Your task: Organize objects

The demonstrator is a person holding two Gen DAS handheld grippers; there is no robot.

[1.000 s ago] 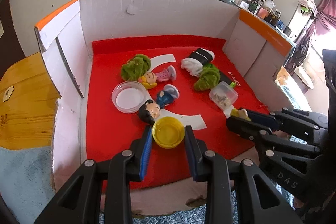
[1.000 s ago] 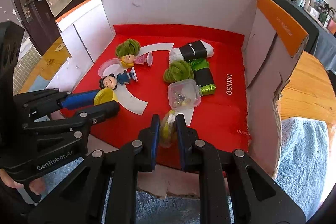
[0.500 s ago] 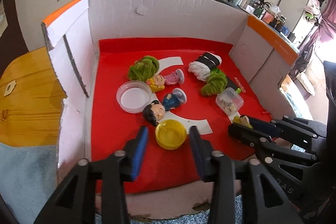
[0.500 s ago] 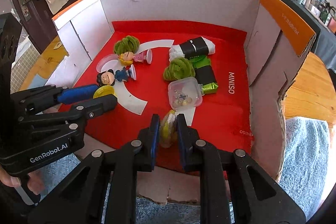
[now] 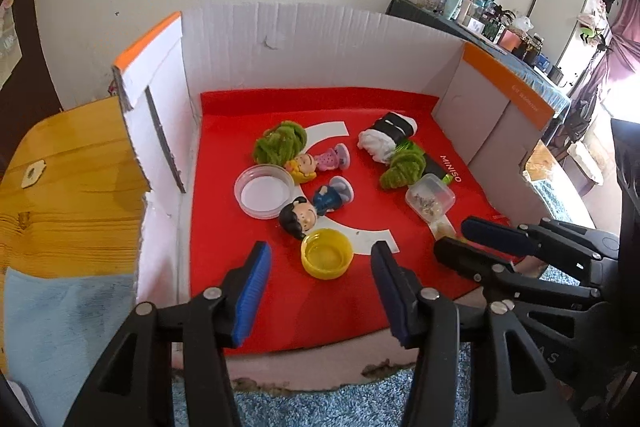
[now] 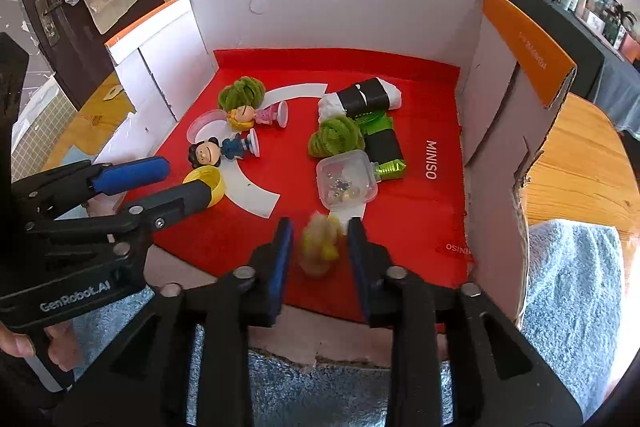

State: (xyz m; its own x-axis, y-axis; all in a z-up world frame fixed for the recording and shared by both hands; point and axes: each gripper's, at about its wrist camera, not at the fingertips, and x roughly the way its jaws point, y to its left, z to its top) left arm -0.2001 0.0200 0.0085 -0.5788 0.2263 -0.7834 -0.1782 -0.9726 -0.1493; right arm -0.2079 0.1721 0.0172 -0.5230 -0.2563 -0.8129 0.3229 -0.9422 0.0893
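The left wrist view shows the left hand-held gripper (image 5: pixel 320 267) with its jaws spread wide around the yellow cap (image 5: pixel 327 259), which sits on the red mat (image 5: pixel 224 227) touching neither pad. The right wrist view shows the right hand-held gripper (image 6: pixel 320 247), jaws apart, flanking a blurred yellowish toy (image 6: pixel 320 247) that is hard to make out. From the left, that toy is almost hidden behind the right gripper's fingers. The 2 figurines (image 5: pixel 316 203) lie near a clear lid (image 5: pixel 264 191).

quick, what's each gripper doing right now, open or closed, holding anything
Left gripper: open, holding nothing; the yellow cap sits free between its fingers.
Right gripper: open, holding nothing; the blurred yellowish toy lies loose between its fingers.
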